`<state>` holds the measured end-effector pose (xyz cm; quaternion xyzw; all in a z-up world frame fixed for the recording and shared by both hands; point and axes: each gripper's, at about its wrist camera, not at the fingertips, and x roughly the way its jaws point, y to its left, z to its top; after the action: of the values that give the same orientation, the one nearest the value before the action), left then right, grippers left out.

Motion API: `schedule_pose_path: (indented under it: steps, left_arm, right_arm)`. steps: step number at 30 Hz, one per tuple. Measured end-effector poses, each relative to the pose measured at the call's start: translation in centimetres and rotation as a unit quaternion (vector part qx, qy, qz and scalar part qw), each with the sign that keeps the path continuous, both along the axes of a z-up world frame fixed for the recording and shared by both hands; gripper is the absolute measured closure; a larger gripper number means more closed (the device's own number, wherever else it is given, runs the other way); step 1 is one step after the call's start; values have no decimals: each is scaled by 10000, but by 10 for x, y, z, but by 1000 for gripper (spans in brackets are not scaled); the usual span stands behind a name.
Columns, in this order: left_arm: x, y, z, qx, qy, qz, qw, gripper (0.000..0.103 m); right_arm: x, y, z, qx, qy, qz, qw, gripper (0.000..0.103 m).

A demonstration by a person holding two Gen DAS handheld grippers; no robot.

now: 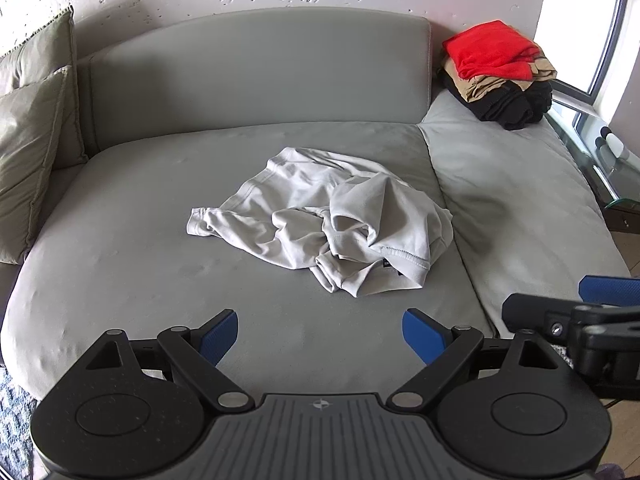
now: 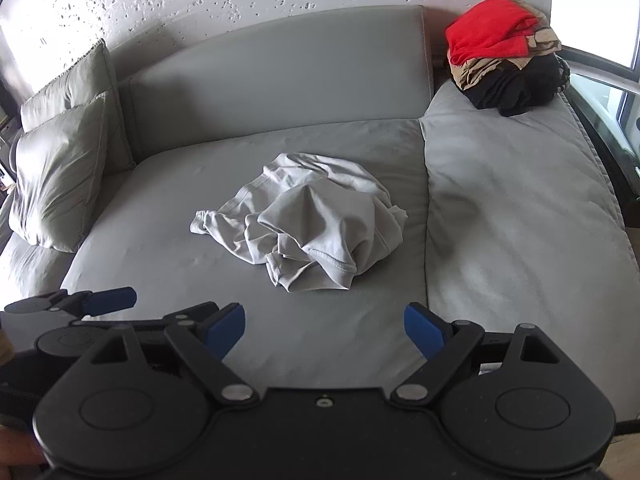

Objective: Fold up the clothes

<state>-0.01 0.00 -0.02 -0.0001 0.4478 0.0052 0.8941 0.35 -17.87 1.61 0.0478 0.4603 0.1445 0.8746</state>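
Lying crumpled ahead: grey shirt (image 1: 320, 220) | left hand-held gripper (image 1: 320, 336) spread | right hand-held gripper (image 2: 324, 330) spread

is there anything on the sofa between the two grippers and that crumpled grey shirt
Nothing visible. Bare cushion lies between the open left gripper, the open right gripper and the shirt.

my left tool (image 1: 320, 334): black linkage arms, blue ribbed pads, silver pivot pins, grey ribbed base | my right tool (image 2: 324, 330): same, black base
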Motion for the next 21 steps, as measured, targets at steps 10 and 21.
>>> schedule_pose_path:
  steps: [10, 21]
  left_arm:
    - [-3, 1, -1, 28, 13, 3, 10000, 13]
    - [-1, -1, -1, 99, 11, 14, 9999, 13]
  right_arm:
    - [0, 2, -4, 36, -45, -12, 10000, 16]
    - [0, 1, -1, 37, 33, -9, 10000, 16]
